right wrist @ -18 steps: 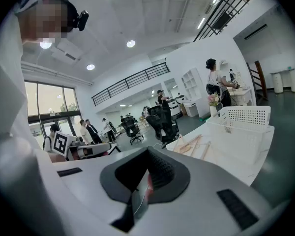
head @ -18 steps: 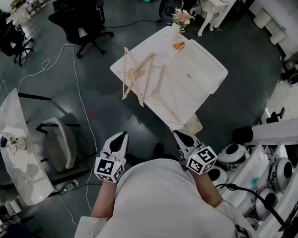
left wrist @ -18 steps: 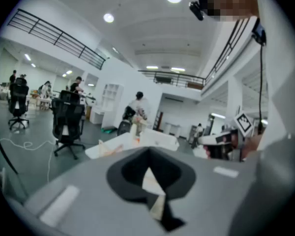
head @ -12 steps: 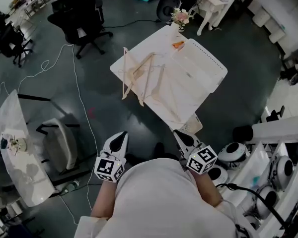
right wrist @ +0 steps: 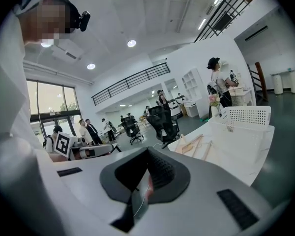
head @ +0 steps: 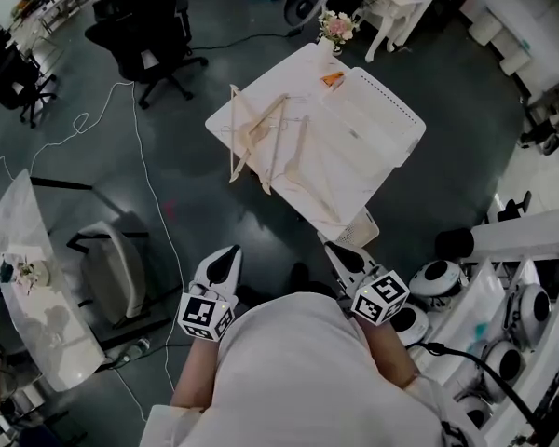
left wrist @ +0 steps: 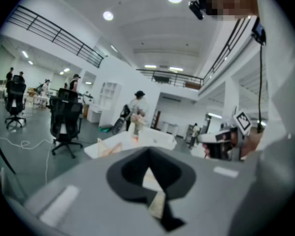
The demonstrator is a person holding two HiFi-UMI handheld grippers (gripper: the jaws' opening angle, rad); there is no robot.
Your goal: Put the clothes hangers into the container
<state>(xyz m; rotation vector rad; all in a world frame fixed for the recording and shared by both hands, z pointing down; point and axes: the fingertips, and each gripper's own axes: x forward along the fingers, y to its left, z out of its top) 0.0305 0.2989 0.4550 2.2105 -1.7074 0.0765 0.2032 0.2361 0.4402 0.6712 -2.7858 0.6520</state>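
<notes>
Grey floor (head: 447, 184) takes up most of the head view, dark and a bit shiny, with a white cable (head: 138, 147) snaking across it on the left. Far ahead sits a white tabletop (head: 289, 77), turned cornerwise to the person. A white container (head: 391, 96) with a perforated rim covers the right half of that tabletop, and I can't see any hangers in it. A black office chair (head: 144, 35) stands on the floor at the far left, well apart from the tabletop.

The wooden clothes hangers (head: 261, 138) are lying in a loose pile on the left half of the tabletop, beside the container. A couple of them poke out over the near left edge.

Both tools are held in close at the person's white top (head: 289, 371), pointing toward the tabletop but well short of it. Left tool (head: 229, 251) has its jaws pressed together with nothing between them. Same for the right tool (head: 332, 248): jaws fully together and empty.

Small stuff: a vase of pink flowers (head: 335, 28) at the far corner of the tabletop, and a little orange thing (head: 334, 78) just beside the container's far end. Can't tell what that one is.
</notes>
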